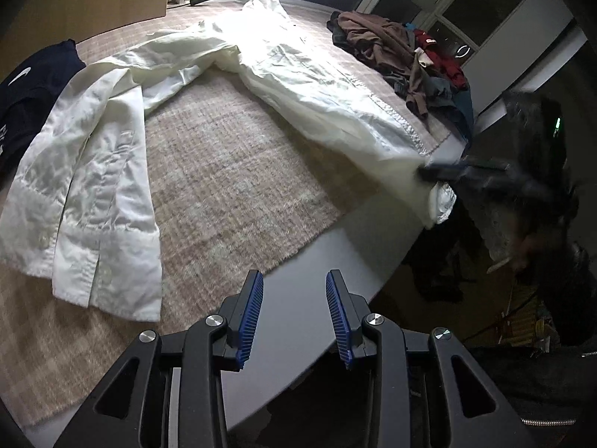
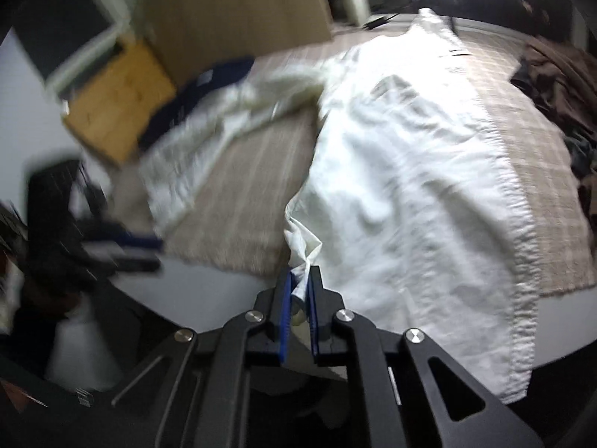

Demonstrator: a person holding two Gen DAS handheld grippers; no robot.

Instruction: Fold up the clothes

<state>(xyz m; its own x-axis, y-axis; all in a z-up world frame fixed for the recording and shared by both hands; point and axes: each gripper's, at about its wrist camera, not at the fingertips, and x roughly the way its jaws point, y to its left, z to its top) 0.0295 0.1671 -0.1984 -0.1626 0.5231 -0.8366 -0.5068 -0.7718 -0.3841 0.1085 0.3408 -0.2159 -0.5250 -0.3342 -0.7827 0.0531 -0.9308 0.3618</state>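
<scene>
The white long-sleeved cotton shirt, I am pinching its hem corner in my right gripper to spread it; my left gripper, lower centre, is gaping wide and empty.

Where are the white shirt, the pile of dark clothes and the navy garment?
white shirt (image 1: pixel 298 74), left wrist view, on its body panel.
pile of dark clothes (image 1: pixel 403 48), left wrist view, on the brown fabric.
navy garment (image 1: pixel 33 86), left wrist view, on its front.

White shirt spread rumpled across plaid blanket, sleeve flung left, hem corner lifted at edge.
</scene>
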